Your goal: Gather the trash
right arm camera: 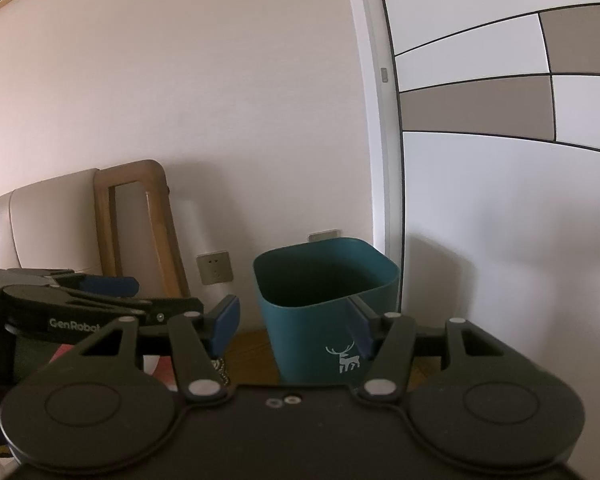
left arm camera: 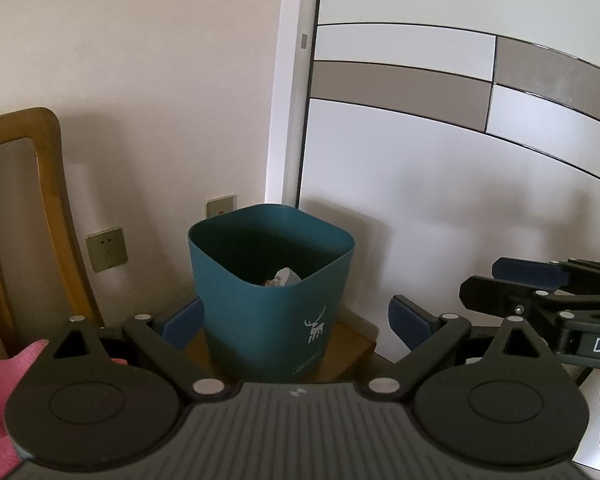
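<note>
Left wrist — bin (left arm camera: 260,304) holds paper (left arm camera: 285,277).

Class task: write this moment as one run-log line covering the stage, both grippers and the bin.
stage: at bin | left gripper: open, empty | right gripper: open, empty | teal bin: upright, crumpled paper inside

A teal trash bin (left arm camera: 276,304) with a rounded-square open mouth is seen standing upright on a wooden surface (left arm camera: 352,344), close to that surface's far edge and near the wall behind. A small white deer emblem (left arm camera: 315,328) is printed low on its front wall, with fine lettering beneath that cannot be read. Inside, a crumpled white piece of paper (left arm camera: 285,277) is seen lying low against the near wall; from the right wrist view only the dark interior is shown
</note>
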The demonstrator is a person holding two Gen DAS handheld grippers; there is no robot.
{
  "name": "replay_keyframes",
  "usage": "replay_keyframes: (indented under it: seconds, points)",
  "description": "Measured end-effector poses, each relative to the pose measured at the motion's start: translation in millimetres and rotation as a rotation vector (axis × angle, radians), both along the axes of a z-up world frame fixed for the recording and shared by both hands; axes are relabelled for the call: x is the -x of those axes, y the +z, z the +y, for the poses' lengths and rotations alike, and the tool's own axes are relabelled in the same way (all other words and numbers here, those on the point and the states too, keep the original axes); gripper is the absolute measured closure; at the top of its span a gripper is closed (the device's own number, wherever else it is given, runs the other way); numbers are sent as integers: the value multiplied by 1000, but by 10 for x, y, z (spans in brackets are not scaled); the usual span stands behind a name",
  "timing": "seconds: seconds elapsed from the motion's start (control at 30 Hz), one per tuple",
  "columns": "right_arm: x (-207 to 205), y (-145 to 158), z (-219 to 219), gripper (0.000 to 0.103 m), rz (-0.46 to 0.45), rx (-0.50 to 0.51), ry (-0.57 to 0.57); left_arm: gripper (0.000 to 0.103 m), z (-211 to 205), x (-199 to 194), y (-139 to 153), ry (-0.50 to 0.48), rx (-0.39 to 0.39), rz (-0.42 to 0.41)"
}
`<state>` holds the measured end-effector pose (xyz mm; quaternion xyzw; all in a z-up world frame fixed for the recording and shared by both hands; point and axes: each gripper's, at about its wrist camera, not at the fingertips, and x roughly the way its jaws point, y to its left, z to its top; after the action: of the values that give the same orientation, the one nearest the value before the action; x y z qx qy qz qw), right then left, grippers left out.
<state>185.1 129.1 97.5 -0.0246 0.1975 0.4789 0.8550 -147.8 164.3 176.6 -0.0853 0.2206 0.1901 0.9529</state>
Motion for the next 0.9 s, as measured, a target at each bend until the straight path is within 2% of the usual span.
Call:
replay_keyframes:
  seconds: [0.9]
  points:
    - [-40,19,-85,45,16,-21,18,4,-122,24,56,-25,-31,-18]
